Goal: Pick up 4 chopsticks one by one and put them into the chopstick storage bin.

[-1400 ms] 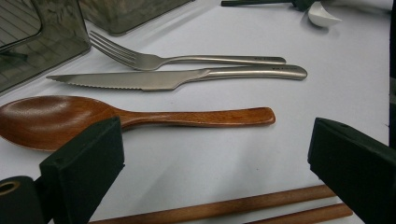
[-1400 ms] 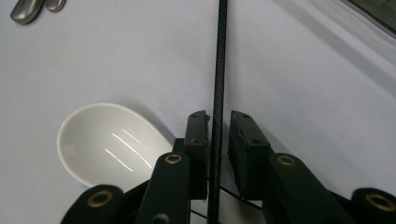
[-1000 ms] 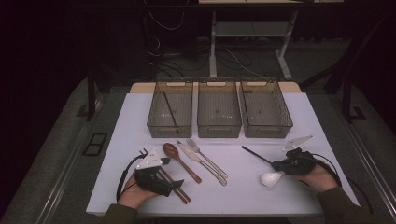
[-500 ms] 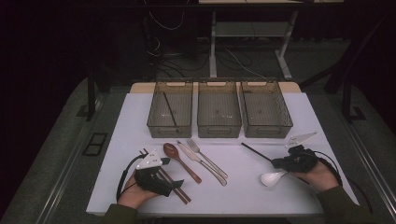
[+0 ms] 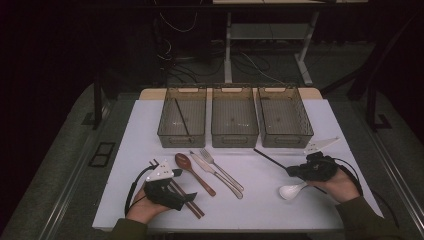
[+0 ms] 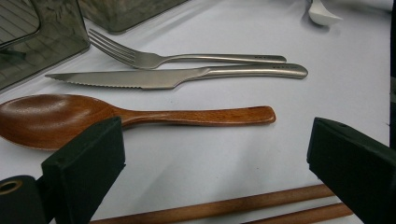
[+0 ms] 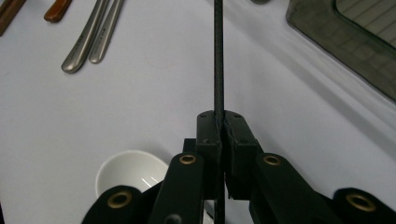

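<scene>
My right gripper (image 5: 291,171) is shut on a thin black chopstick (image 5: 270,159), which points from it toward the bins. In the right gripper view the black chopstick (image 7: 218,56) runs straight up out of the closed right gripper (image 7: 218,126), and a white spoon (image 7: 128,173) lies just below left. My left gripper (image 5: 186,196) rests open at the front left over a pair of wooden chopsticks (image 5: 196,207). In the left gripper view the wooden chopsticks (image 6: 224,208) lie between the spread jaws of the left gripper (image 6: 215,149).
A wooden spoon (image 5: 192,171), a steel knife (image 5: 216,172) and a fork (image 5: 222,169) lie mid-table. The white spoon (image 5: 291,190) sits by my right hand. Three clear bins stand at the back: the left bin (image 5: 165,131) holds a black chopstick; middle bin (image 5: 235,137); right bin (image 5: 305,131).
My right gripper has shifted slightly toward the bins with the black chopstick in it. The left gripper has stayed where it was.
</scene>
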Demonstrator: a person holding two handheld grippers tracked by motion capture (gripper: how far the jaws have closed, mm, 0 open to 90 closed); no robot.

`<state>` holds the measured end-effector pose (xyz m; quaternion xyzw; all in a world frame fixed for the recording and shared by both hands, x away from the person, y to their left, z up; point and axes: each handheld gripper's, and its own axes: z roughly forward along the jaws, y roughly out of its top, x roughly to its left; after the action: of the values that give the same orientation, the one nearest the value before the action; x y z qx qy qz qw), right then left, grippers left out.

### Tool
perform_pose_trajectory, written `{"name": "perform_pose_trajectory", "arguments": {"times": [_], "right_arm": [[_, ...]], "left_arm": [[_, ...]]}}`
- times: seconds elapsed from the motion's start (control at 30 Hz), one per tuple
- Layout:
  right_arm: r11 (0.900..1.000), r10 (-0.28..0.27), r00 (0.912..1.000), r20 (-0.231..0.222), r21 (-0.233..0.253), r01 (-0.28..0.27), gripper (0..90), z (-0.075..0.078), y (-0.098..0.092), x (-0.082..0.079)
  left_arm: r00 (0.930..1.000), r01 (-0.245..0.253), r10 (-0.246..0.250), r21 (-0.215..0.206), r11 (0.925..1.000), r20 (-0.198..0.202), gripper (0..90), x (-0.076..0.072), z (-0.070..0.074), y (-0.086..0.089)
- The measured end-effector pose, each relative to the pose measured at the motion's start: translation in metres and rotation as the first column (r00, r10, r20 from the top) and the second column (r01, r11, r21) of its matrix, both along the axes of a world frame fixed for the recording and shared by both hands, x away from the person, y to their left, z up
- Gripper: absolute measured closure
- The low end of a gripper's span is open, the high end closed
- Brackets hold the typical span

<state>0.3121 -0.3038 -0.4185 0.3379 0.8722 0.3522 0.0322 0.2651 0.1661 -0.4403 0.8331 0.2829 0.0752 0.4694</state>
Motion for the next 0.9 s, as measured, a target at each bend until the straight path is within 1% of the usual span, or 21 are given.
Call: {"name": "perform_pose_trajectory", "arguments": {"times": [0.17,0.37,0.53,0.67,0.9], "right_arm": [[1.0,0.016,0.9998,0.011,0.015,-0.016,85.5,0.005,0.006,0.003],[0.999,0.02,0.9997,0.017,0.034,-0.021,85.5,0.011,0.013,0.008],[0.999,0.018,0.9996,0.022,0.049,-0.019,85.5,0.015,0.02,0.013],[0.998,0.019,0.9995,0.027,0.058,-0.021,85.5,0.019,0.026,0.018],[0.996,0.035,0.9986,0.039,0.075,-0.038,85.5,0.026,0.036,0.026]], "left_arm": [[1.0,0.001,-0.001,0.001,1.0,0.0,3.3,0.0,0.0,0.0],[1.0,-0.001,0.001,0.001,1.0,0.004,2.9,0.0,0.0,0.001],[0.9999,-0.01,0.01,-0.001,0.9999,-0.003,0.1,0.001,-0.001,0.0],[0.9999,-0.015,0.015,0.002,0.9999,-0.004,0.0,0.001,-0.001,0.0],[0.9999,-0.013,0.013,0.002,0.9999,-0.006,0.0,0.001,-0.001,0.0]]}}
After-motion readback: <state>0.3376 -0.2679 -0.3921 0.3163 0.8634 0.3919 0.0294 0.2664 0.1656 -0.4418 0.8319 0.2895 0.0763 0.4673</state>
